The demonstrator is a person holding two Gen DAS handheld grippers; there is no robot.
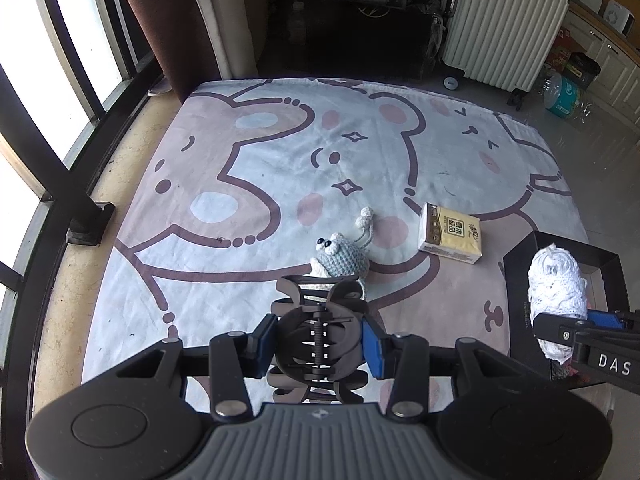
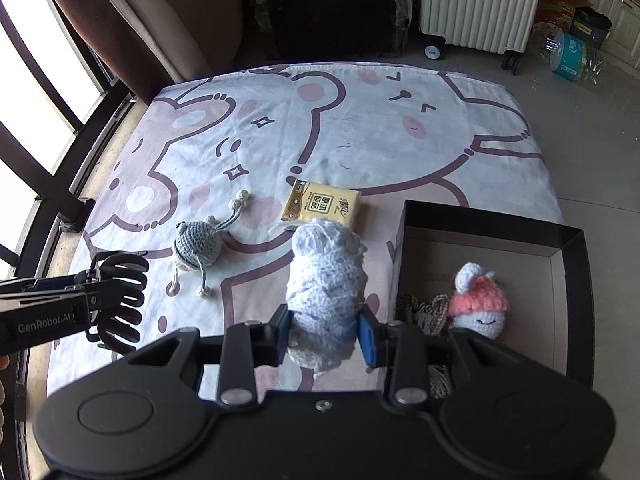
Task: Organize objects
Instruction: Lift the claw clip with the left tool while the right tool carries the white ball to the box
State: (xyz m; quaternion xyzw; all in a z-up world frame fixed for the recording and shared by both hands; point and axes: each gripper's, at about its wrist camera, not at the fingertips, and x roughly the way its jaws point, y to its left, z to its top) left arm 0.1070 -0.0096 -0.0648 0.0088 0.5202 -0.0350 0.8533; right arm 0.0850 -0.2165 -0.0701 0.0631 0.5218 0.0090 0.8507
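Note:
My left gripper (image 1: 320,338) is shut on a black hair claw clip (image 1: 318,332), held above the bear-print sheet (image 1: 240,152). From the right wrist view the same clip (image 2: 120,300) hangs at the left. My right gripper (image 2: 324,336) is shut on a pale blue-white yarn ball (image 2: 326,276), just left of the black open box (image 2: 492,220). In the left wrist view that yarn ball (image 1: 556,284) shows over the box (image 1: 520,256). A grey crocheted creature (image 2: 196,244) and a yellow tissue pack (image 2: 322,206) lie on the sheet.
Inside the box sit a pink-hatted crocheted doll (image 2: 478,304) and a brownish knitted item (image 2: 424,308). A white radiator (image 2: 480,4) and a dark cabinet stand beyond the sheet. Window bars (image 1: 52,120) run along the left; tiled floor lies at the right.

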